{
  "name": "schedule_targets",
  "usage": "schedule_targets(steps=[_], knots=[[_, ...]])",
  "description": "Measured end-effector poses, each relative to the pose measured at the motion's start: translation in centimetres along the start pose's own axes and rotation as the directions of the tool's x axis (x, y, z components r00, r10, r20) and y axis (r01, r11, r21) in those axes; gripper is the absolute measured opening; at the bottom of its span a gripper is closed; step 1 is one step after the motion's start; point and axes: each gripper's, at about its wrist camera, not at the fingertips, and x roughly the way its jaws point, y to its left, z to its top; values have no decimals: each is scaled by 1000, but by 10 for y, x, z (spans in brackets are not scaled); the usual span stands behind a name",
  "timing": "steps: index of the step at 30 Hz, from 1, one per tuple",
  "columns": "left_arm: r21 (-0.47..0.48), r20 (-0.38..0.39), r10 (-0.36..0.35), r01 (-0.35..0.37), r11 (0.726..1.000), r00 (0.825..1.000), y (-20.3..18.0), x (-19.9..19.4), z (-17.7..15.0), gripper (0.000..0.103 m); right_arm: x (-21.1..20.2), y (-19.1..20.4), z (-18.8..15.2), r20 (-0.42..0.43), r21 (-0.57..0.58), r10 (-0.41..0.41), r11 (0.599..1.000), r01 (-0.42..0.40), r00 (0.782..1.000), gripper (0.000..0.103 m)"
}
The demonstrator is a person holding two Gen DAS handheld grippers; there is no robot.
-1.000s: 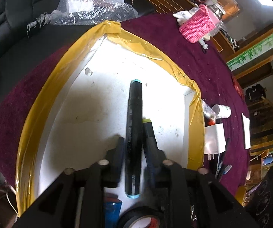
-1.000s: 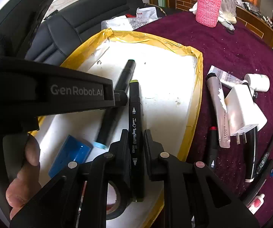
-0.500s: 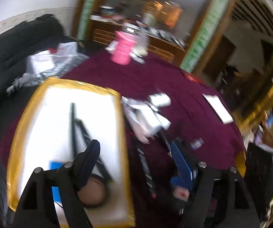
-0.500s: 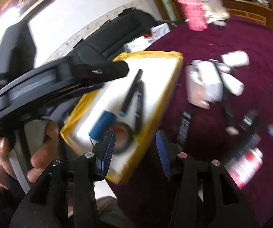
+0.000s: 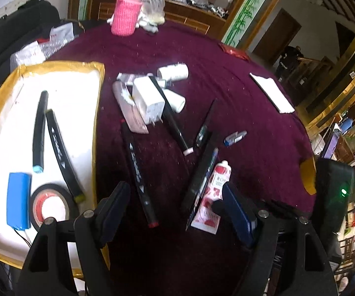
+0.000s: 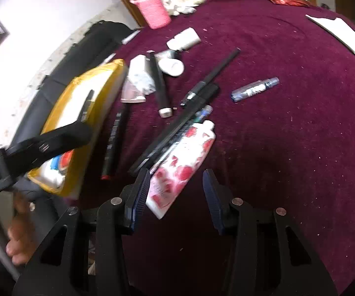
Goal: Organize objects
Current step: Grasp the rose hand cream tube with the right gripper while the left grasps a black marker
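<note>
Hand-held grippers both gape, empty. We see the black red-capped marker pen (image 5: 139, 172) on the maroon tabletop (image 5: 251, 123) just ahead of our left hand-held gripper (image 5: 175, 204), lengthwise between its fingers; right hand-held gripper (image 6: 176, 194) faces the rose-printed tube (image 6: 177, 170).

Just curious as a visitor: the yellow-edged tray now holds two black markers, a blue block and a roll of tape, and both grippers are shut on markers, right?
Not quite. The tray contents are right in the left wrist view, but both the left gripper and right gripper are open and empty.
</note>
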Motion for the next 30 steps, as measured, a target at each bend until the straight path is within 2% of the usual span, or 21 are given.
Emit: schedule_targets(steps=[2, 4, 6, 9, 11, 13, 14, 15, 16, 18, 21, 22, 24, 26, 30], knots=[[2, -1, 25, -25, 1000, 1000, 0, 3, -1, 77, 9, 0, 3, -19, -8, -12, 1000, 12, 1000, 45], [3, -3, 41, -41, 999, 999, 0, 4, -1, 77, 12, 11, 5, 1, -51, -68, 996, 68, 998, 45], [-2, -8, 35, -35, 999, 999, 0, 4, -2, 77, 19, 19, 9, 20, -86, -114, 990, 115, 993, 45], [0, -19, 26, -26, 1000, 999, 1, 5, -2, 77, 22, 26, 10, 49, -151, -173, 972, 179, 984, 39], [12, -22, 27, -27, 1000, 999, -1, 7, 0, 77, 15, 19, 11, 64, -139, -164, 975, 172, 984, 19], [28, -33, 24, -23, 999, 999, -4, 13, 1, 77, 7, 7, 12, 54, -113, -128, 985, 133, 990, 7], [33, -39, 21, -20, 999, 999, -6, 16, 3, 77, 3, 1, 13, 54, -109, -150, 982, 155, 987, 7], [32, -42, 16, -15, 999, 999, -7, 18, 4, 77, 2, -1, 12, 51, -111, -171, 978, 176, 984, 7], [30, -43, 12, -11, 999, 999, -8, 20, 5, 77, 2, -3, 11, 40, -112, -158, 980, 162, 987, 7], [24, -31, 9, -8, 1000, 999, -8, 19, 7, 77, 6, -8, 11, 3, -83, -82, 993, 82, 997, 7], [40, -17, 29, -29, 999, 999, -8, 16, 8, 77, 9, -13, 14, -15, -12, -32, 999, 32, 999, 10], [45, -12, 39, -38, 998, 999, -8, 15, 8, 77, 11, -15, 16, -19, 1, -27, 1000, 27, 999, 15], [48, 3, 54, -54, 997, 999, -6, 11, 7, 77, 12, -14, 18, -15, 13, -21, 1000, 21, 1000, 21], [46, 15, 57, -58, 997, 998, -3, 8, 7, 77, 10, -12, 20, 1, 17, -7, 1000, 7, 1000, 32], [34, 21, 64, -65, 997, 998, 0, 8, 9, 77, 10, -7, 27, 12, 31, 20, 999, -21, 1000, 36]])
